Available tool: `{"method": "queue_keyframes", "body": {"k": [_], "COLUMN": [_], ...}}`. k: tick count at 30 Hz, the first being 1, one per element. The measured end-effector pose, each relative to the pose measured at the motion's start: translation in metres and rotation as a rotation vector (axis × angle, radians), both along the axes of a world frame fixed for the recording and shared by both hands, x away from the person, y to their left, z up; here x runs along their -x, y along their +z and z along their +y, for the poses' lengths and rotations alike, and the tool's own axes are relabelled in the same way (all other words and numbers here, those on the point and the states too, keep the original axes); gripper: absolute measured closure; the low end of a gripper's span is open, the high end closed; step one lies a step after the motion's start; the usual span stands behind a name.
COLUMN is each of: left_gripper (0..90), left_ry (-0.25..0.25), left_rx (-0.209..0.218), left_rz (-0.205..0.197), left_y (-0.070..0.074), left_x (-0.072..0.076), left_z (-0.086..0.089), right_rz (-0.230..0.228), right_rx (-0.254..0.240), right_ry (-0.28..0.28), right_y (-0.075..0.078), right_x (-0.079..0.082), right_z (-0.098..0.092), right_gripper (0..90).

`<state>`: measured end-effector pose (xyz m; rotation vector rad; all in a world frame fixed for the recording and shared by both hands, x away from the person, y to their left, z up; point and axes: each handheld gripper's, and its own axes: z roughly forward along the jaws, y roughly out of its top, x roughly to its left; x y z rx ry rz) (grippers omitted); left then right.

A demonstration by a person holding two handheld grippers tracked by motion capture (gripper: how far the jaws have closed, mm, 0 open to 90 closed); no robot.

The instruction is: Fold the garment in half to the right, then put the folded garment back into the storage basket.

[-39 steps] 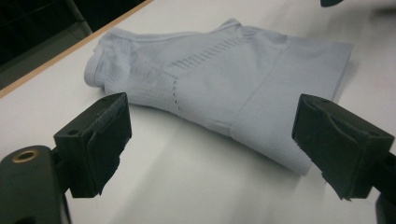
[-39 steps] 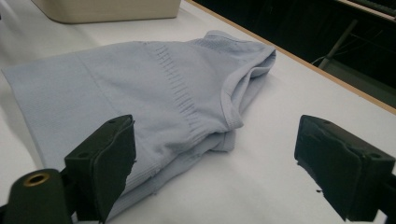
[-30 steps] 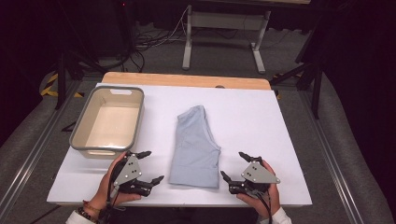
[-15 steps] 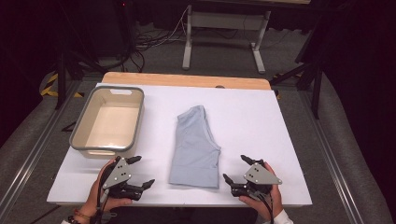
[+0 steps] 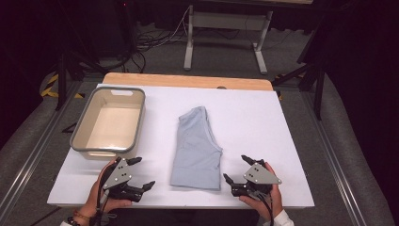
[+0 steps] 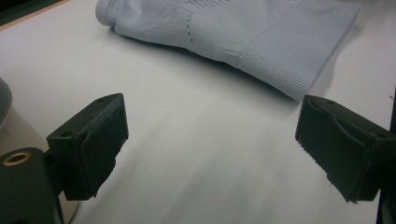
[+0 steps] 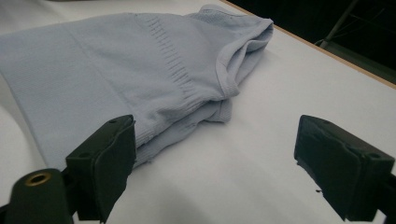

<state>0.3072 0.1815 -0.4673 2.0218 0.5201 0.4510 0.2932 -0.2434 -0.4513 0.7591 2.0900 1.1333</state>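
Both grippers (image 5: 140, 172) (image 5: 237, 168) drawn back from folded shirt (image 5: 196, 145) (untouched), jaws wide.

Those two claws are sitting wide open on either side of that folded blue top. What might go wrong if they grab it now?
The folded garment lies in layers, so the left hand-held gripper or right hand-held gripper might pinch just the top layer and undo the fold. The thin fabric lies flat on the table, so the jaws may slip off its edge.

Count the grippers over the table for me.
2. The left gripper is near the table's front edge, below the bin; the right gripper is right of the shirt.
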Motion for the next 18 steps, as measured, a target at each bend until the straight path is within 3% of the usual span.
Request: {"method": "queue_keyframes", "body": {"k": [7,18], "left_gripper": [10.3,12.0], "left_ry": [-0.003,-0.009], "left_rx": [0.001,-0.021], "left_rz": [-0.001,0.009], "left_y": [0.001,-0.001], "left_x": [0.001,-0.001], "left_z": [0.000,-0.006], "right_rz": [0.007,0.065], "right_rx": [0.001,0.033], "right_ry": [0.010,0.022], "right_y": [-0.001,-0.005], "right_x": [-0.001,-0.012], "right_z": [0.003,0.004], "right_gripper": [13.0,13.3]}}
